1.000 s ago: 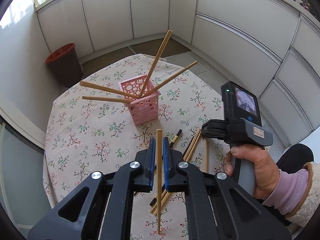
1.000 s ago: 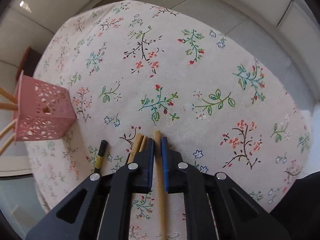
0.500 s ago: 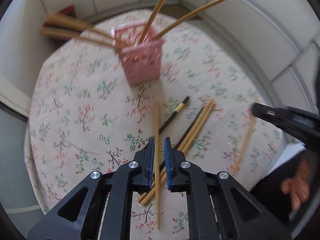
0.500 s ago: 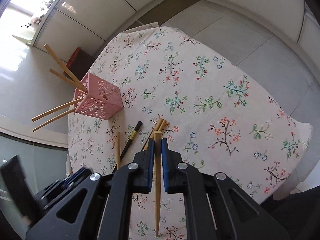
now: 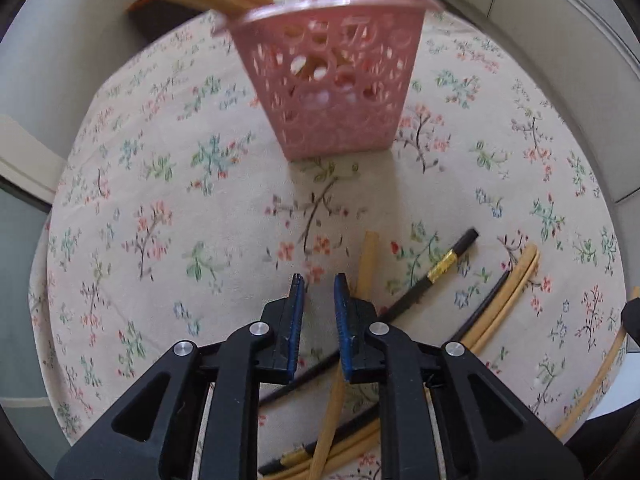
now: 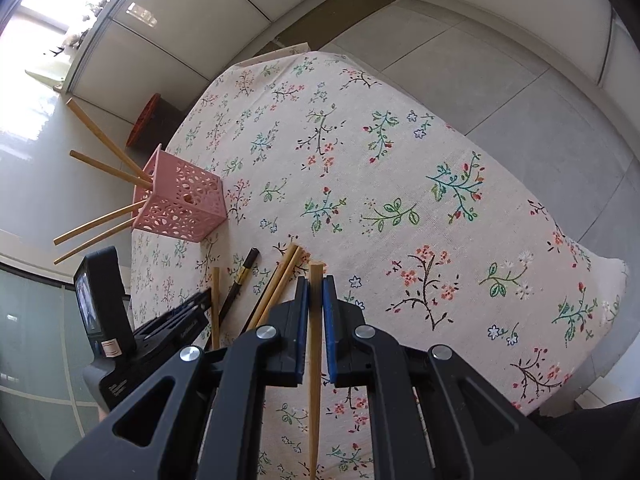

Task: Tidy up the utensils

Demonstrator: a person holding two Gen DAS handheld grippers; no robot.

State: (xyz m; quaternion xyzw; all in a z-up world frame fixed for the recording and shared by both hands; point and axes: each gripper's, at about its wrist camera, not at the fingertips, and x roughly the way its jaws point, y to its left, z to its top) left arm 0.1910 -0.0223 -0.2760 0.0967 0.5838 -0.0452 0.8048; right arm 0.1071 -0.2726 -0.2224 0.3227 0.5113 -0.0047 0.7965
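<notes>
Between right tongs [image 6: 316, 294], square-ended wooden chopstick [image 6: 315, 360], left tongs [image 5: 318, 296] parted

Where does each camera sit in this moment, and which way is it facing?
Left wrist: on the left gripper, low over the floral tablecloth, facing the pink basket; its open fingers show, empty, loose chopsticks beside them.
Right wrist: on the right gripper, higher, looking across the table; its fingers show clamping a wooden chopstick, the left gripper at lower left.
Shared: basket, tablecloth, black chopstick, loose chopsticks.
</notes>
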